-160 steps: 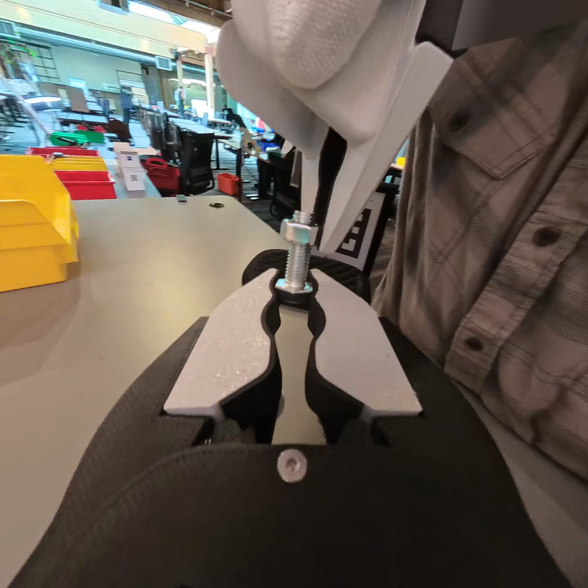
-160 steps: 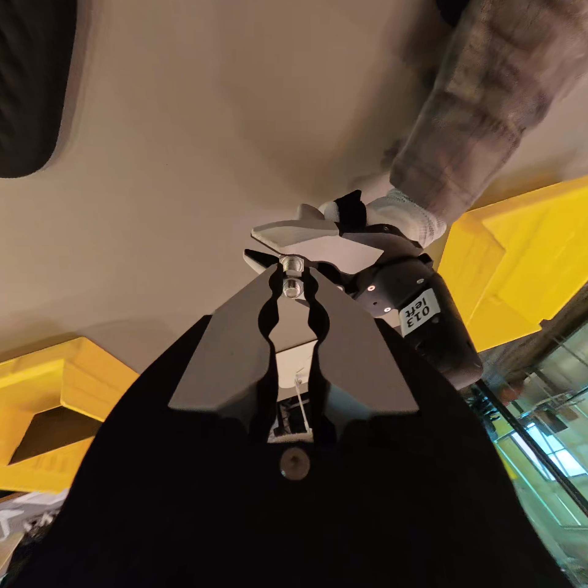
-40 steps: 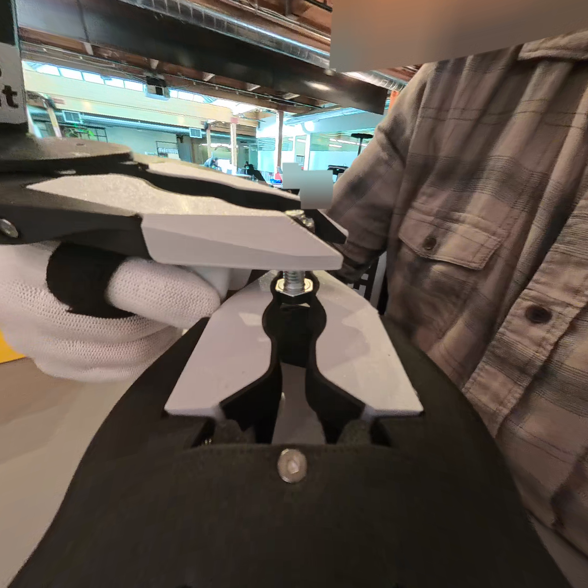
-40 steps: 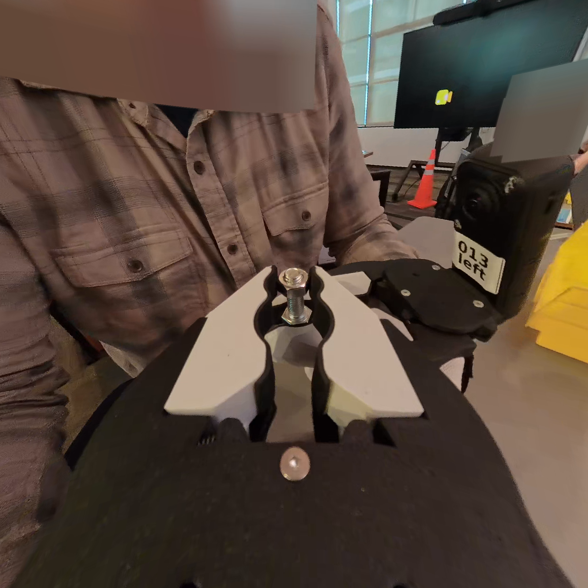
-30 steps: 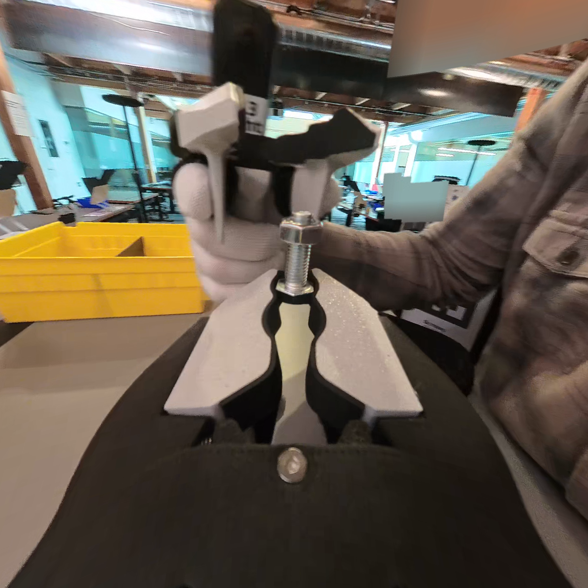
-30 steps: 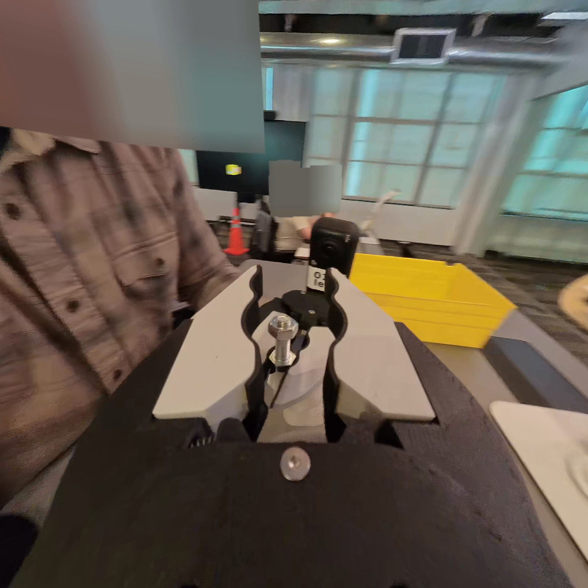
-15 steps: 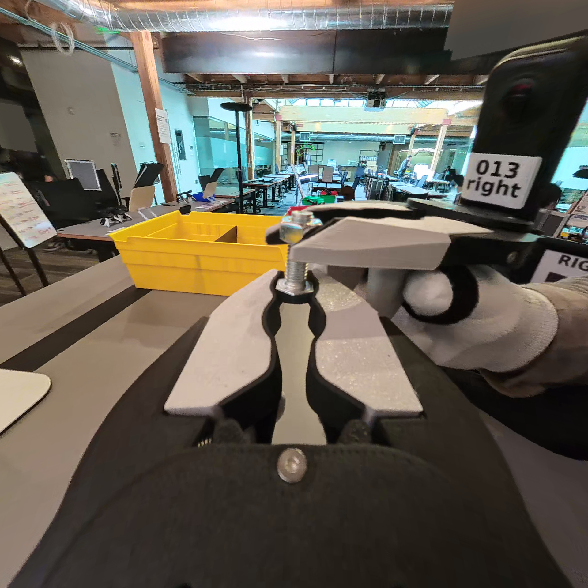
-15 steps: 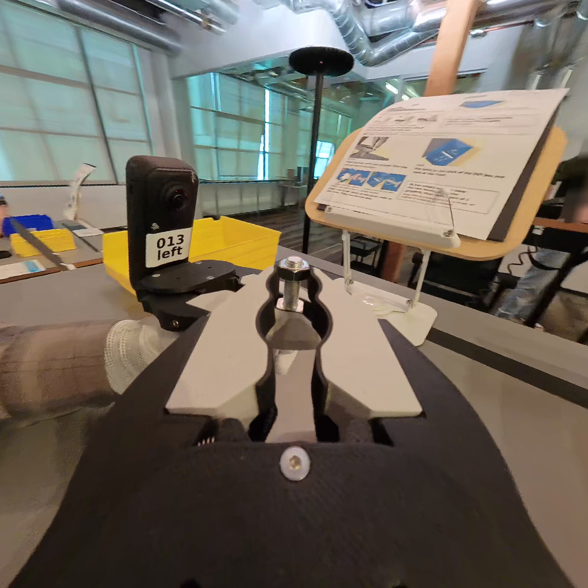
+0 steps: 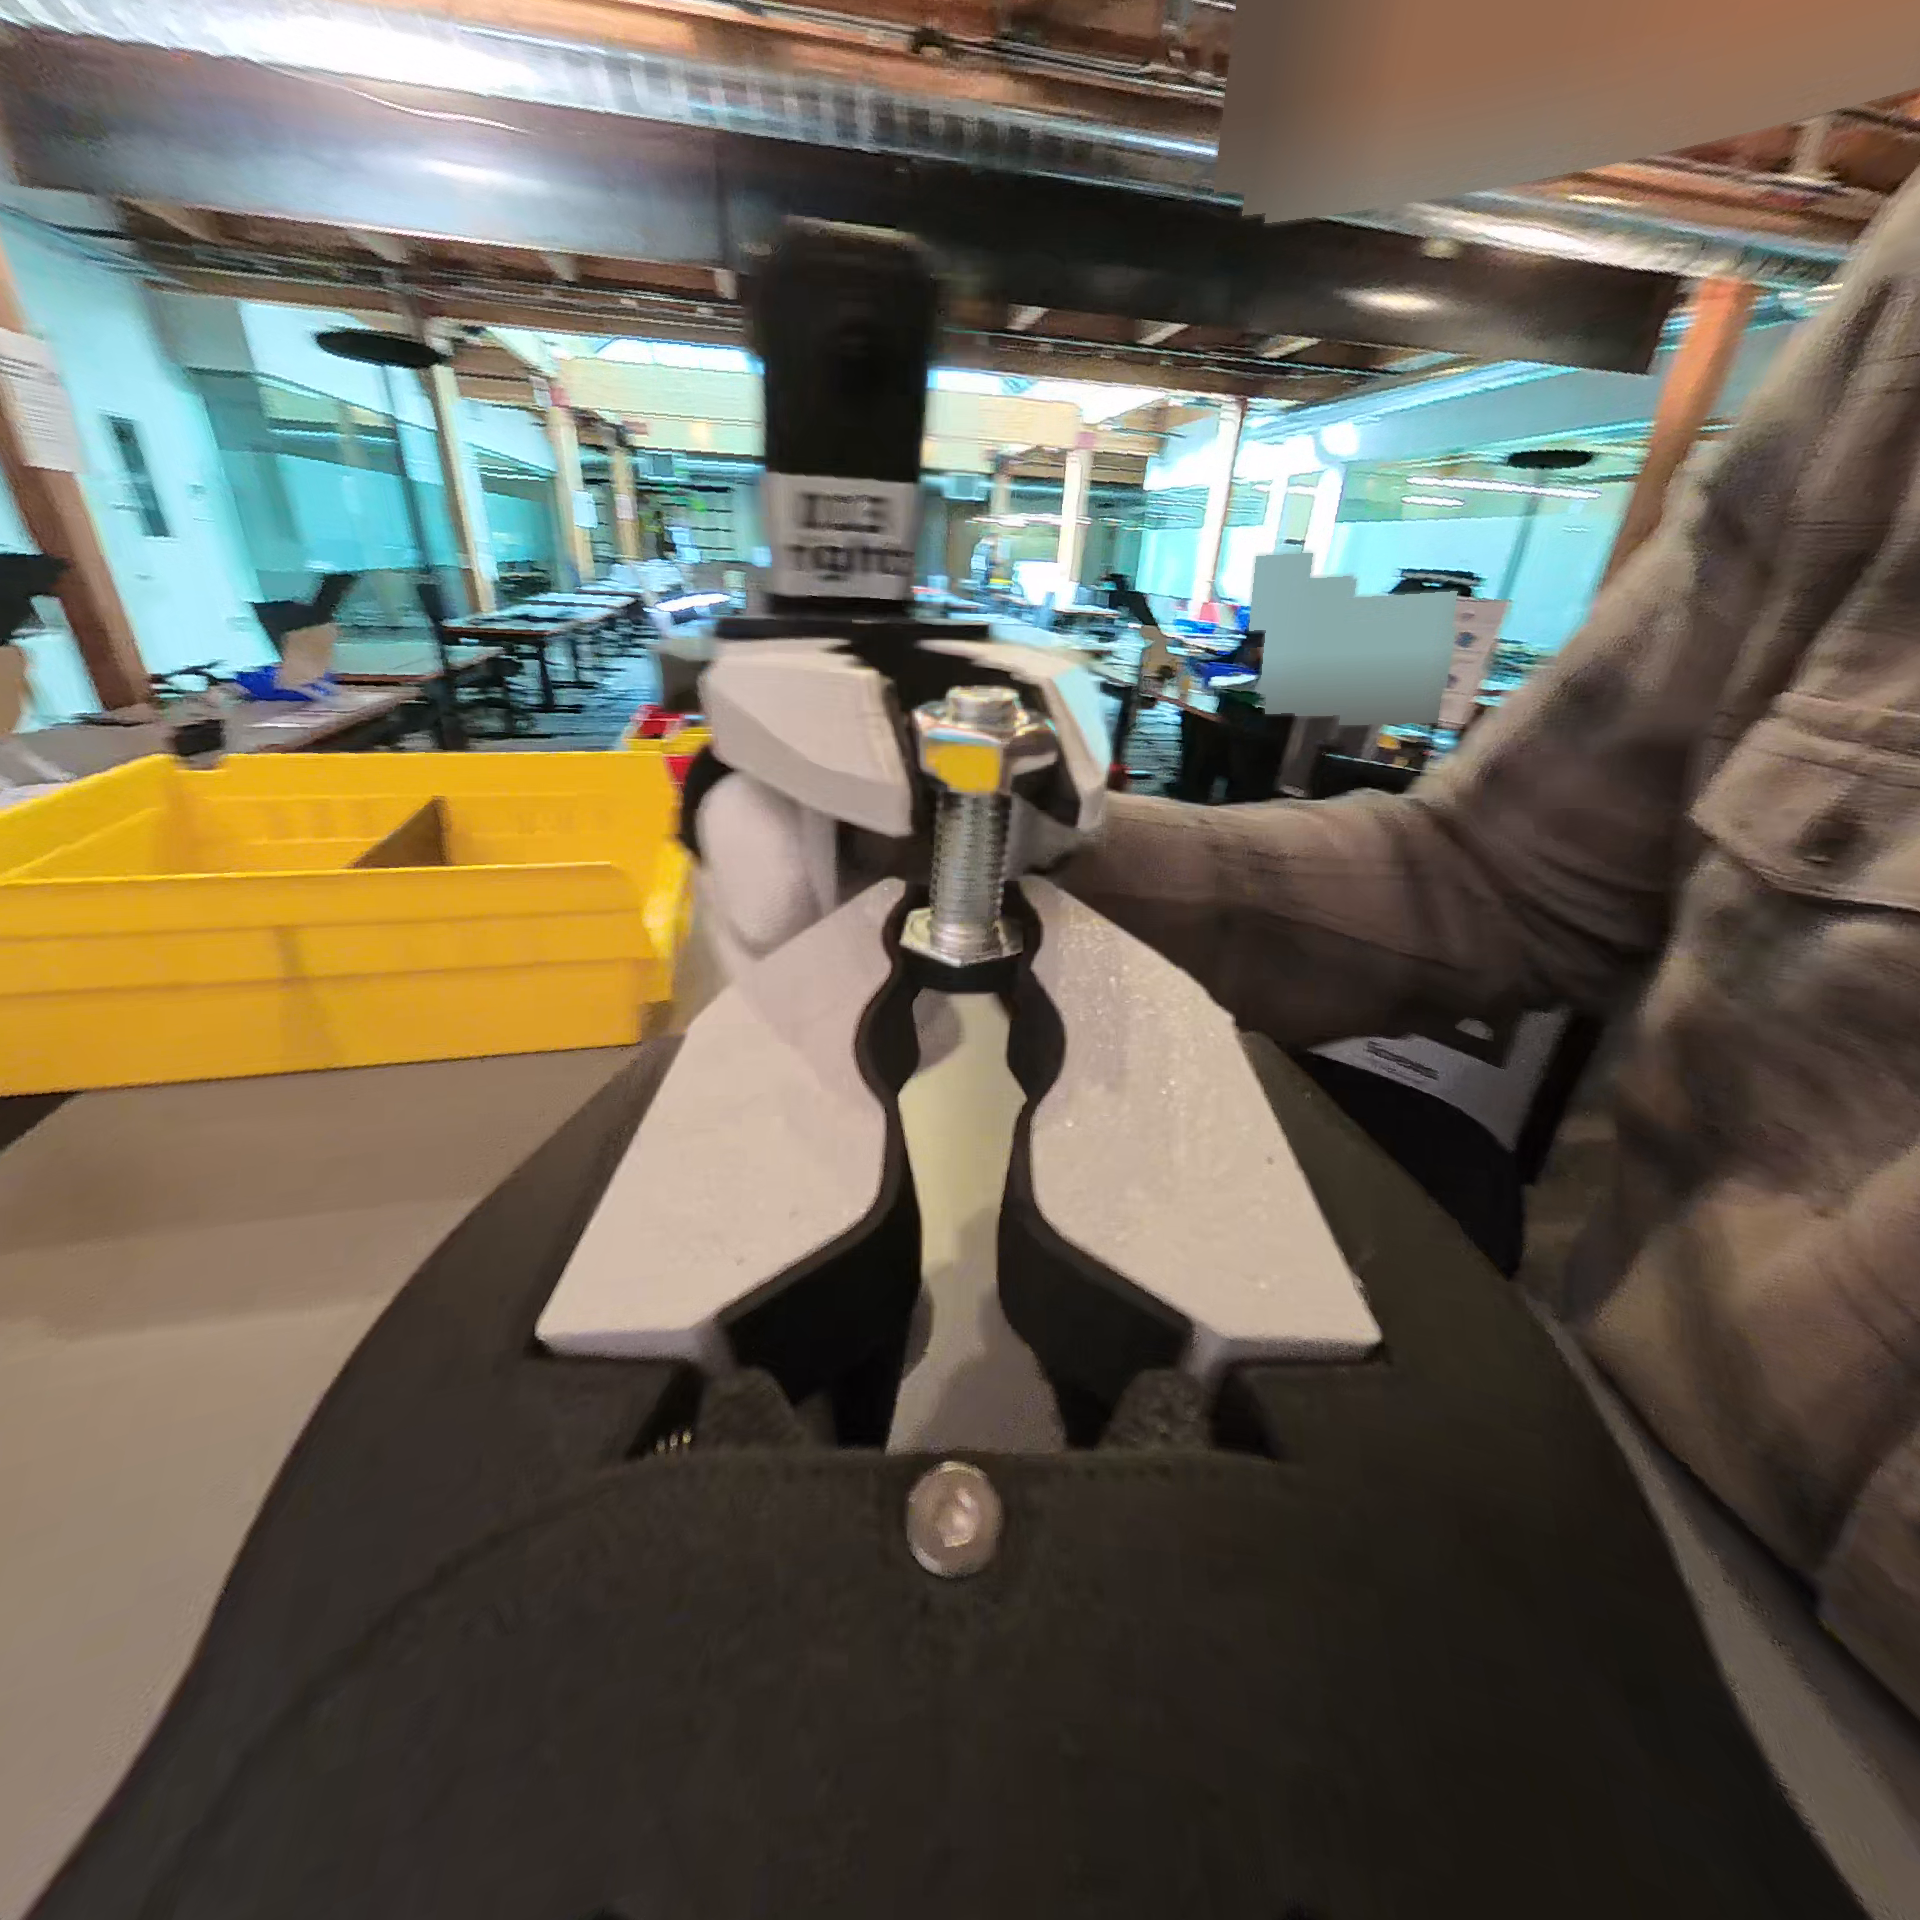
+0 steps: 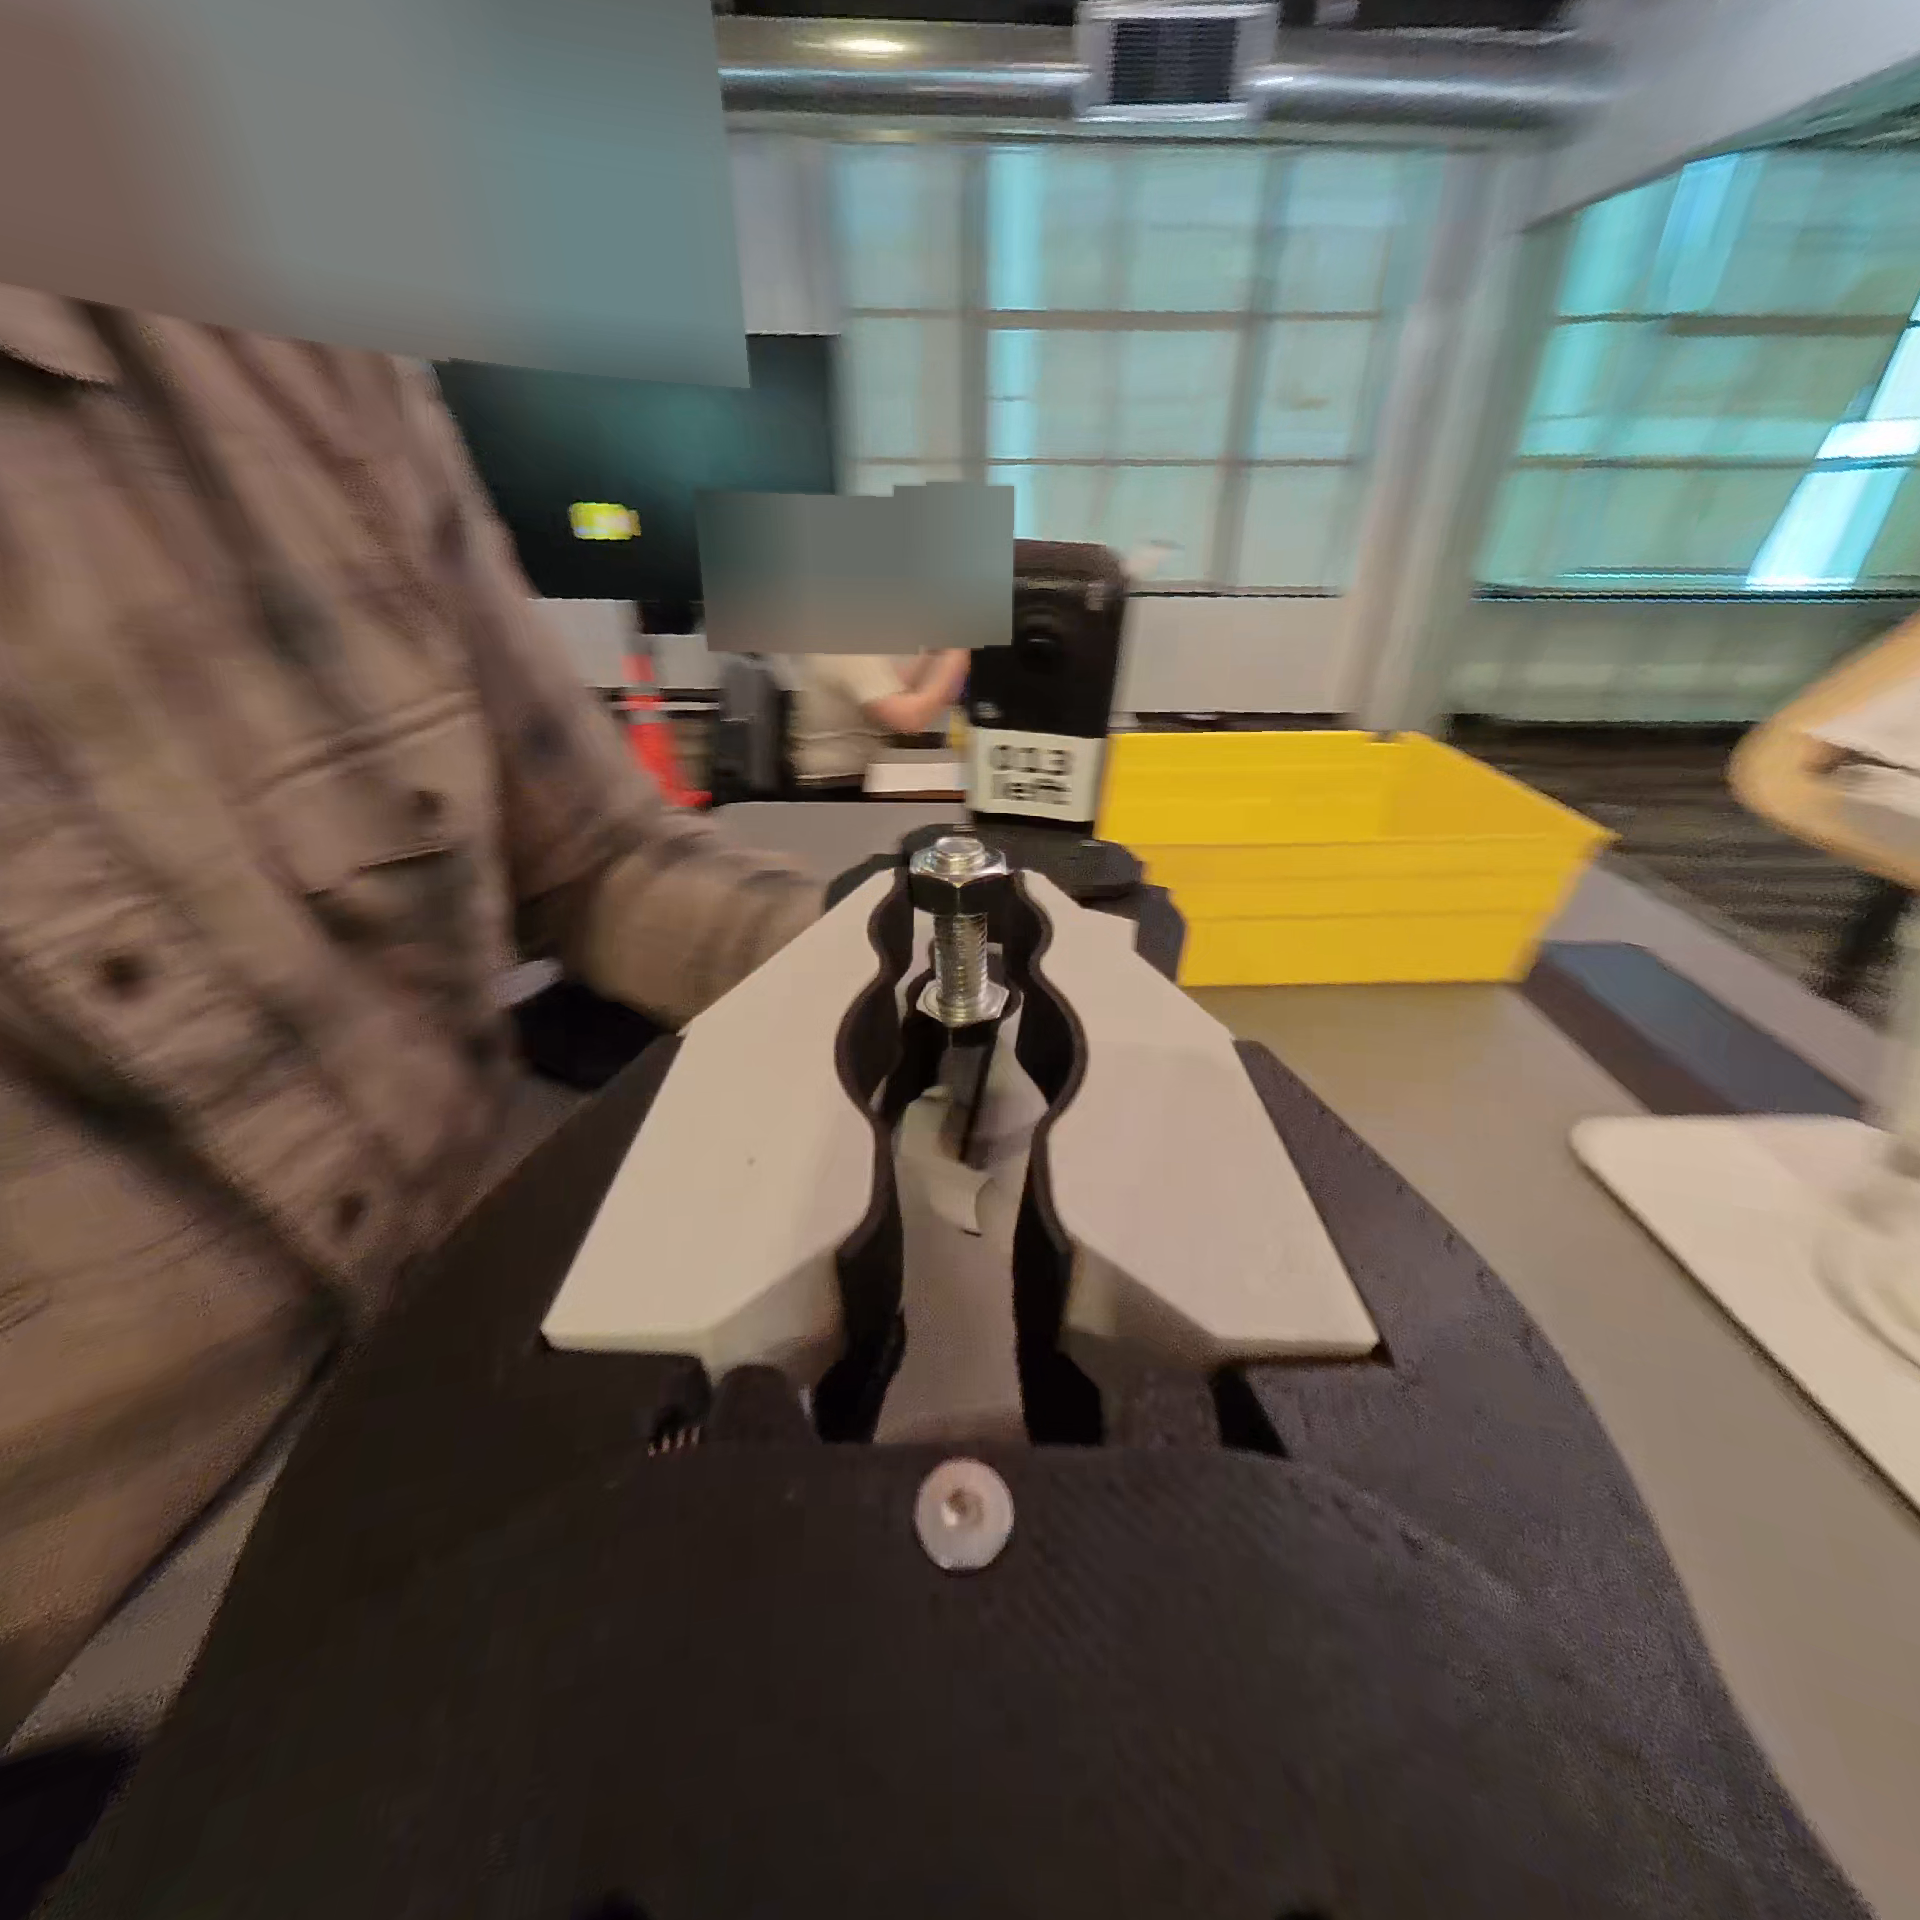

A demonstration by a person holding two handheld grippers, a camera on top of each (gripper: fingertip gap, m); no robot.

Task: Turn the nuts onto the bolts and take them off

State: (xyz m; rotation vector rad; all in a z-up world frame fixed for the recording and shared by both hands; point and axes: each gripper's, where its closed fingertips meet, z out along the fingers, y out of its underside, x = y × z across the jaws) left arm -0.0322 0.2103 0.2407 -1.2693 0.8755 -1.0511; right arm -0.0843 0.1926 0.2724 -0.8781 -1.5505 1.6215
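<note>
1. My left gripper (image 9: 961,940) has its fingers clamped on the head end of the bolt (image 9: 966,852), which stands upright out of the tips.
2. At the top of the bolt sits the nut (image 9: 971,750), threaded on near the free end, with bare thread showing between it and my left fingers.
3. My right gripper (image 10: 956,883) meets the bolt from the far side; its fingers are pressed in on the nut, one white finger (image 9: 805,727) on either side of it in the left wrist view.
4. In the right wrist view the bolt (image 10: 961,966) rises between my right fingers, the nut (image 10: 954,878) at the tips and the lower hex end down in the wider hollow.
5. Just behind the bolt in the left view is my white-gloved hand (image 9: 758,873) on the right gripper, with its black camera block (image 9: 840,416) above.
6. To the right of the bolt is my plaid shirt sleeve (image 9: 1403,894).
7. Under everything lies the grey tabletop (image 9: 260,1226).
8. Left of the bolt and farther back on the tabletop stands a yellow bin (image 9: 312,914) with a divider inside.
9. In the right view another yellow bin (image 10: 1340,862) sits behind and to the right of the bolt, and a white base plate (image 10: 1714,1226) lies on the tabletop farther right.
</note>
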